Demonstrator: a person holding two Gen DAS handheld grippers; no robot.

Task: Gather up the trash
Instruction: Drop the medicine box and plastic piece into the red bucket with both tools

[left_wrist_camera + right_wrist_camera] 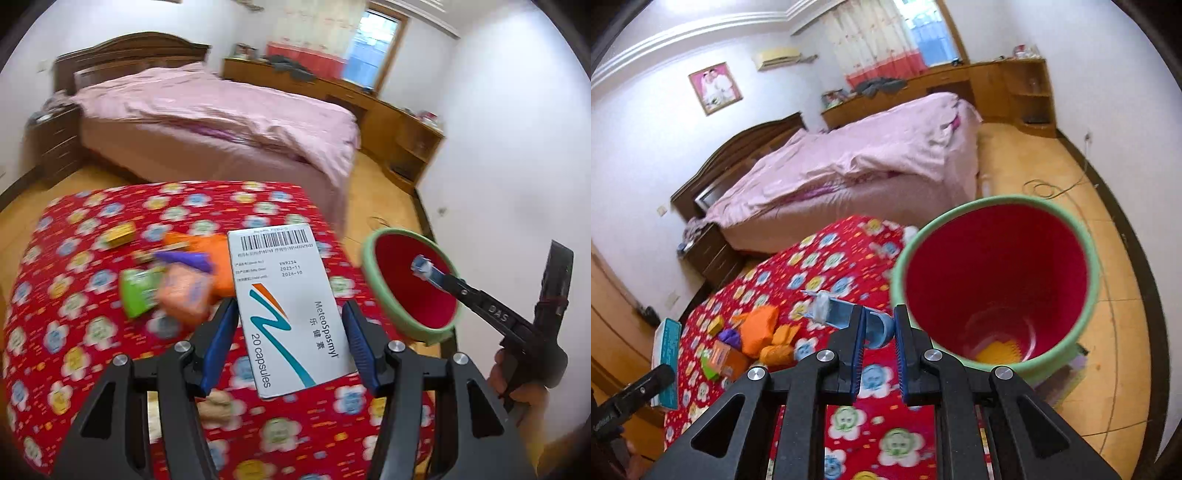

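One bin (993,280), two tongs (each gripping one item).

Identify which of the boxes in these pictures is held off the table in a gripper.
The white capsule box, clamped between the left gripper's blue pads. The yellow box and orange box lie on the red floral table.

White box (288,310) reads "MeteoSpasmyl", "20 capsules", "VN9254".

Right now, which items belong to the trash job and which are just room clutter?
Job:
- medicine box in left tool
- blue plastic piece in right tool
- red bin
- wrappers and cartons on the table

Lying about:
- bed
- desk
- framed picture
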